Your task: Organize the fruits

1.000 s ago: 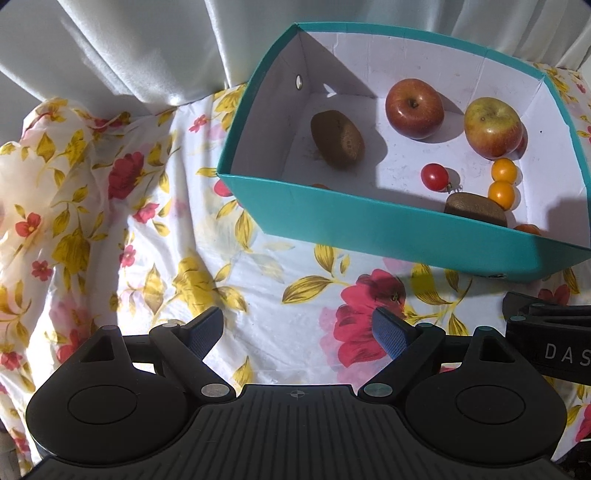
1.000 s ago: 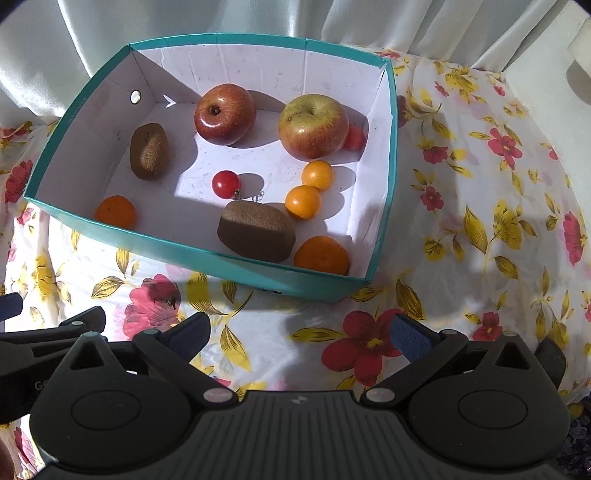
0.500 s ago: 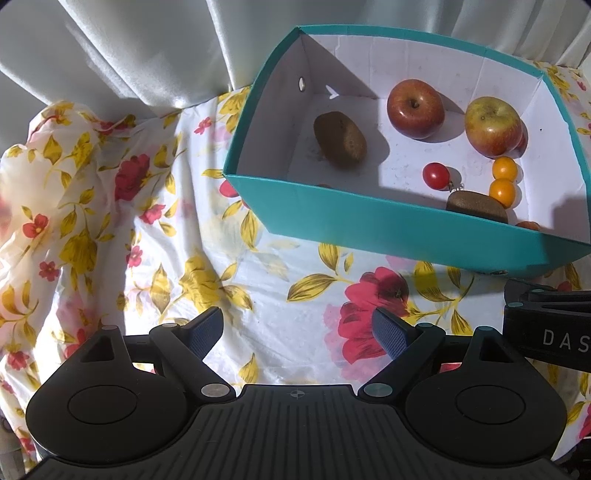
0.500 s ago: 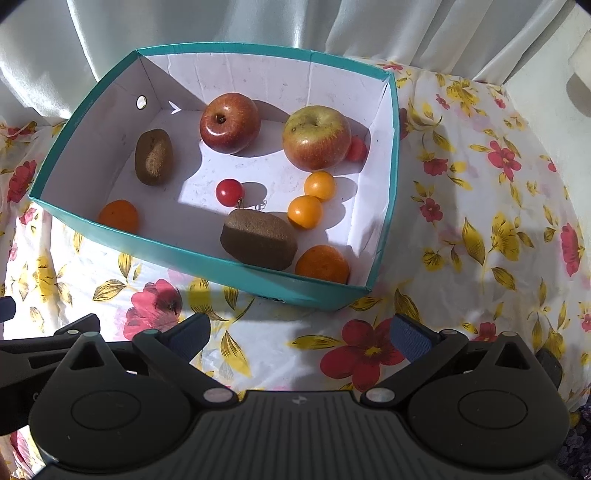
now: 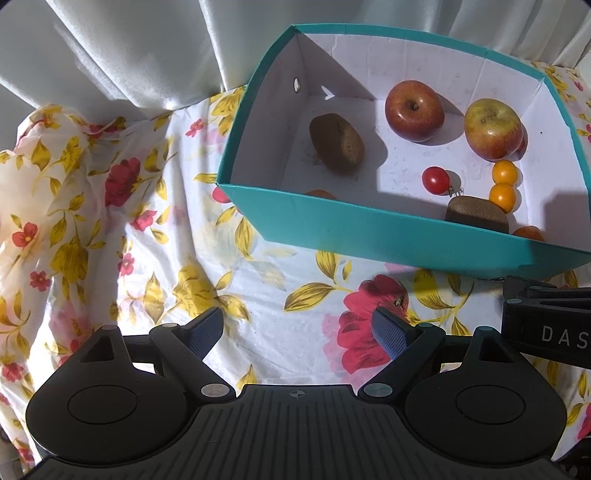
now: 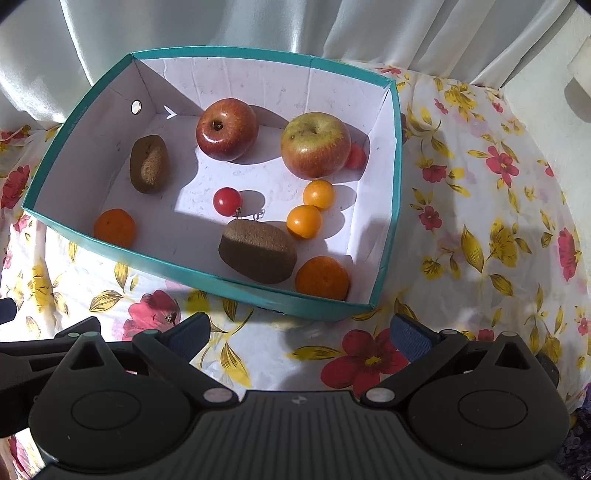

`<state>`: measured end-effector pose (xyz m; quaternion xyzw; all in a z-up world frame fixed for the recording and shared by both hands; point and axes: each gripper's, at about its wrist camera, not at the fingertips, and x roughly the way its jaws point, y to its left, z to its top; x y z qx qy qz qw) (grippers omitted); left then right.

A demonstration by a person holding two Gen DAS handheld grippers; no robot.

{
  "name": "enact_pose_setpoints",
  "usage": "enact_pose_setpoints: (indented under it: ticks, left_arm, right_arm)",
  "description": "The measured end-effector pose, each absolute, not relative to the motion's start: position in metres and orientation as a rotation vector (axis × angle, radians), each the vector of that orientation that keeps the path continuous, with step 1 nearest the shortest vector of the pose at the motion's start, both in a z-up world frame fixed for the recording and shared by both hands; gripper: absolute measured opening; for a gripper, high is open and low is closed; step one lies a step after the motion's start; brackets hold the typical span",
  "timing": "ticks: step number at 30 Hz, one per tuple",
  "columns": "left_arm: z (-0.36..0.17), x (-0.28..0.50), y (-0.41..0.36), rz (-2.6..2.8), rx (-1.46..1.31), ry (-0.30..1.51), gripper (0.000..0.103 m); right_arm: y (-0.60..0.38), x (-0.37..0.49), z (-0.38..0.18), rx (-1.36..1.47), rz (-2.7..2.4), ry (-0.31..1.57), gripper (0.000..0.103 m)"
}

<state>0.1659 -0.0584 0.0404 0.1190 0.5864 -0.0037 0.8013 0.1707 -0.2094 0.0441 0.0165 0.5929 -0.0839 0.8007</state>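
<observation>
A teal box with white inside holds a red apple, a yellow-red apple, two kiwis, a red cherry tomato, two yellow cherry tomatoes and two oranges. My left gripper is open and empty over the cloth, in front of the box's left corner. My right gripper is open and empty in front of the box's near wall.
A floral tablecloth covers the table and bunches up at the left. White curtains hang behind the box. The right gripper's body shows at the right edge of the left wrist view.
Both grippers have drawn back slightly and risen; the box sits a little farther and lower in each view. The fruits have not moved.
</observation>
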Motion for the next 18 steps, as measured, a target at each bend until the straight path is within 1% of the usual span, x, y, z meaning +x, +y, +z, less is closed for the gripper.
enact_pose_setpoints:
  ticks: [18]
  left_arm:
    - [0.0379, 0.1676, -0.0608, -0.035, 0.273, 1.252, 0.092]
  right_arm:
    - [-0.2114, 0.1706, 0.0425, 0.045, -0.213, 1.27, 0.103]
